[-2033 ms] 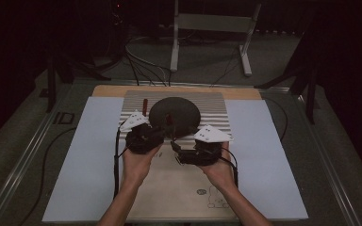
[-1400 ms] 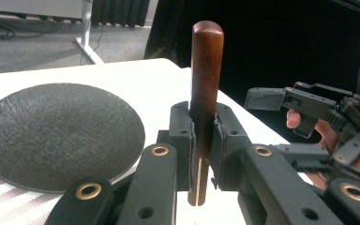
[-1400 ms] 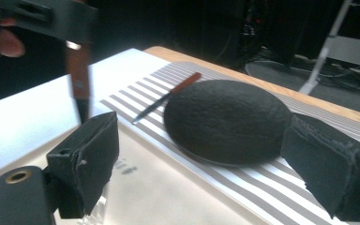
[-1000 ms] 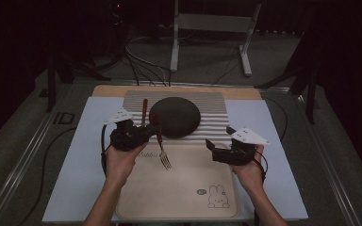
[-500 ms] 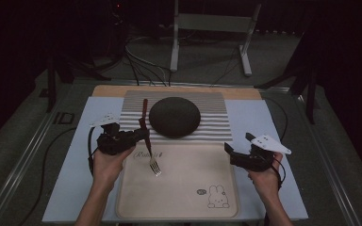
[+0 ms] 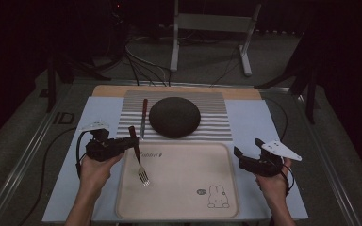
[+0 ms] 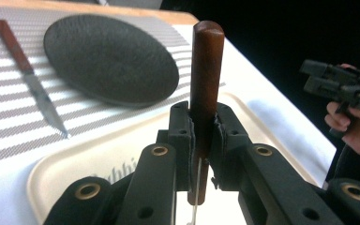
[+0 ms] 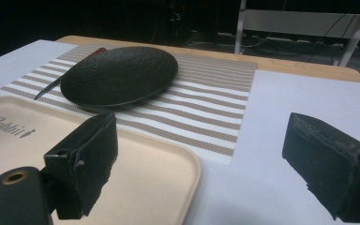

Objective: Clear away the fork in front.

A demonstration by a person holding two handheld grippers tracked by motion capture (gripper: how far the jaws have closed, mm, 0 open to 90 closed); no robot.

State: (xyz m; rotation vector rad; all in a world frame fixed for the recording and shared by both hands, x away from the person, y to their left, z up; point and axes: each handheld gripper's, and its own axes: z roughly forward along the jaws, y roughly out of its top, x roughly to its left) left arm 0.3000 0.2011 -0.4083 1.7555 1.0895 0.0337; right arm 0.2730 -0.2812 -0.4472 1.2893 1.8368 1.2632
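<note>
My left gripper (image 6: pixel 125 143) is shut on the brown wooden handle of a fork (image 6: pixel 138 160) at the tray's left edge. The fork slants down with its tines over the left part of the beige tray (image 6: pixel 188 207). In the left gripper view the handle (image 7: pixel 206 89) stands upright between the pads of my left gripper (image 7: pixel 201 129). My right gripper (image 6: pixel 242 158) is open with nothing in it, just off the tray's right rim. Its jaws stand wide apart in the right gripper view (image 8: pixel 206 159). Whether the tines touch the tray I cannot tell.
A dark round plate (image 6: pixel 174 116) sits on a striped placemat (image 6: pixel 212 125) behind the tray. A knife with a red-brown handle (image 6: pixel 143 117) lies left of the plate. White sheets (image 6: pixel 259 122) cover the table on both sides. Cables and a stand lie beyond the far edge.
Both hands have drawn apart from the middle and come nearer: the left gripper went left with the fork, and the right gripper went right past the tray's rim.
</note>
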